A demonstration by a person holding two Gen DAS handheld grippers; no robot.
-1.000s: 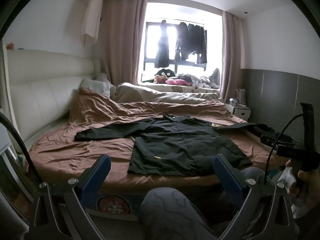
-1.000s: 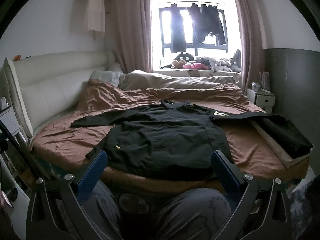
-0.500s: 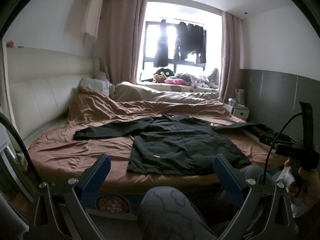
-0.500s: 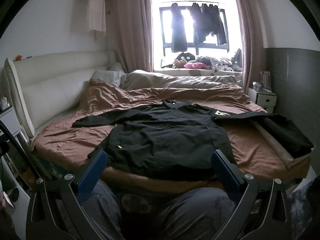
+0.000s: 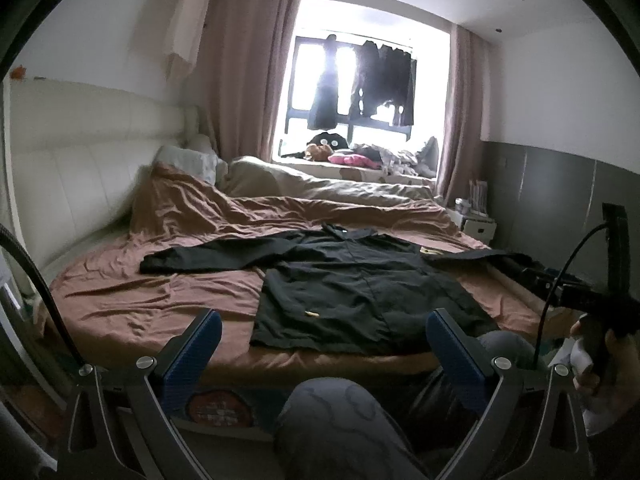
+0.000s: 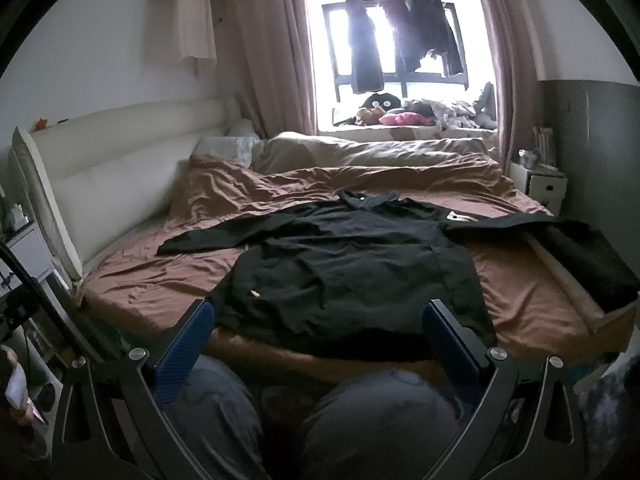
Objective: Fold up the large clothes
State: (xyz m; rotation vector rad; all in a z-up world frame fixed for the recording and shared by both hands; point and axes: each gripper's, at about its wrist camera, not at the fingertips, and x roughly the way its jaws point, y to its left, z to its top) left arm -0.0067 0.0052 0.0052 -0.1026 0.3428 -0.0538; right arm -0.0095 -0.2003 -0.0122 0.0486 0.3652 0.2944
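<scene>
On the bed [image 6: 132,288], spread flat over the brown sheet, is the black coat [image 6: 352,268]: collar toward the window, both sleeves out to the sides, hem hanging just over the near edge. Nothing's folded yet as far as I can tell, so I'd say this is the very start.

Left tool [image 5: 324,334] and right tool [image 6: 318,324] are both spread wide and holding nothing, hovering short of the bed above the person's knees [image 6: 384,412].

If I were doing it, I'd go for the sleeves first. The left sleeve [image 5: 212,256] lies clear on the sheet, so pinch it near the cuff and carry it across the chest. The right sleeve [image 6: 516,224] runs out toward a dark folded pile [image 6: 588,264] at the bed's corner, and I can't tell where one ends and the other starts, so pick carefully there. Grab only one layer of cloth, not the sheet too, since it's wrinkly and could easily come up with it.
</scene>
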